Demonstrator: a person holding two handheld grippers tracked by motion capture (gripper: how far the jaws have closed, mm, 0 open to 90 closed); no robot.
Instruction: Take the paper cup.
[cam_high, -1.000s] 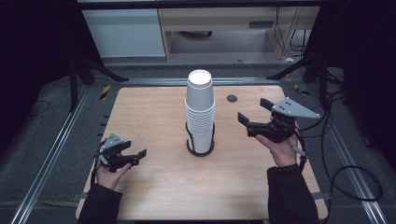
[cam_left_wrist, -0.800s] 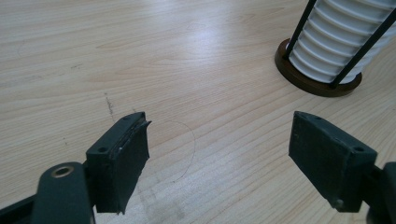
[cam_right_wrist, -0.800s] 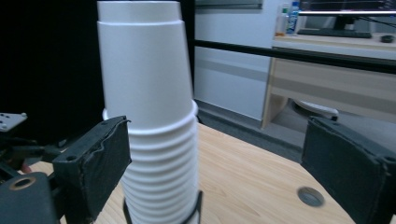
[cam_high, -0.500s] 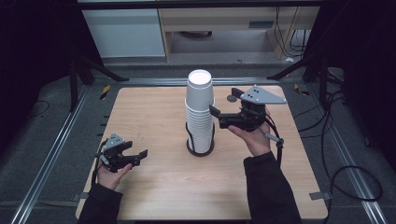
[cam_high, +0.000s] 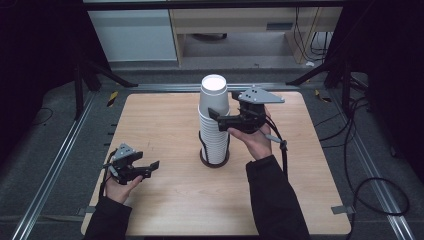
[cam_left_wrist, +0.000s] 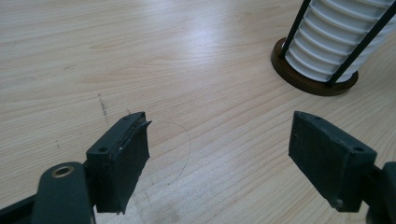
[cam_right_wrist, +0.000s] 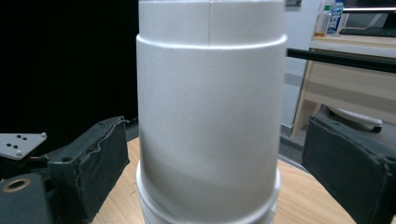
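Observation:
A tall stack of upturned white paper cups (cam_high: 214, 117) stands mid-table in a holder with a dark round base (cam_high: 215, 159) and thin black rods. My right gripper (cam_high: 218, 119) is open at the stack's upper part, one jaw on each side of the top cups. In the right gripper view the cups (cam_right_wrist: 210, 116) stand between the jaws of the right gripper (cam_right_wrist: 215, 128), with a gap on both sides. My left gripper (cam_high: 150, 169) is held low at the table's front left, open and empty. In the left gripper view the left gripper (cam_left_wrist: 219, 126) faces bare wood, with the stack (cam_left_wrist: 336, 42) and its base (cam_left_wrist: 308, 79) farther off.
The wooden table (cam_high: 165, 120) sits inside metal rails (cam_high: 55, 165). A black cable (cam_high: 280, 145) trails from the right gripper, and more cables (cam_high: 370, 185) lie on the floor at right. A desk and cabinet (cam_high: 140, 35) stand beyond the far edge.
My right gripper has moved left from the table's right side to the stack and now straddles the top cups. The left gripper has stayed in place.

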